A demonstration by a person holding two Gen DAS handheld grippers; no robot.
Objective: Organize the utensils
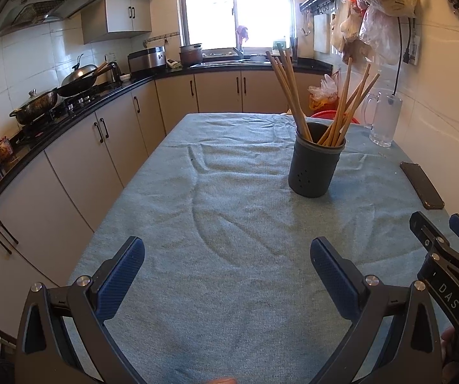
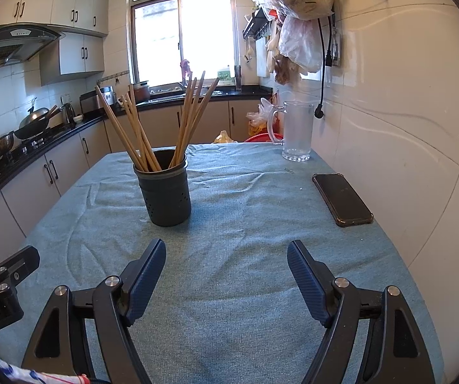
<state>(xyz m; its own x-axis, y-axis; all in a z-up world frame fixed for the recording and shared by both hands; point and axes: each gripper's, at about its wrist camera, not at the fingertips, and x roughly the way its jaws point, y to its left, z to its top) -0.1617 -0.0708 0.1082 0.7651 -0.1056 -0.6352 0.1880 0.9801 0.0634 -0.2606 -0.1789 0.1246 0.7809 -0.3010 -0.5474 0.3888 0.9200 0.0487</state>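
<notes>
Both the left gripper point(image 1: 226, 262) and right gripper point(image 2: 226, 267) hung released and empty above the blue cloth point(image 2: 229, 224), near the dark holder point(image 2: 165, 188) of chopsticks point(image 2: 140, 128).

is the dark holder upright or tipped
Upright: the dark grey perforated cylindrical holder stands on its base on the blue tablecloth, wooden chopsticks fanning from its top.

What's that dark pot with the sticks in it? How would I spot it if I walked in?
Find the table under the blue-green cloth that runs toward the window. Near its middle stands a dark grey round holder with small holes low in its side. Unlike the clear glass mug and flat black phone by the wall, it bristles with long wooden chopsticks.
</notes>
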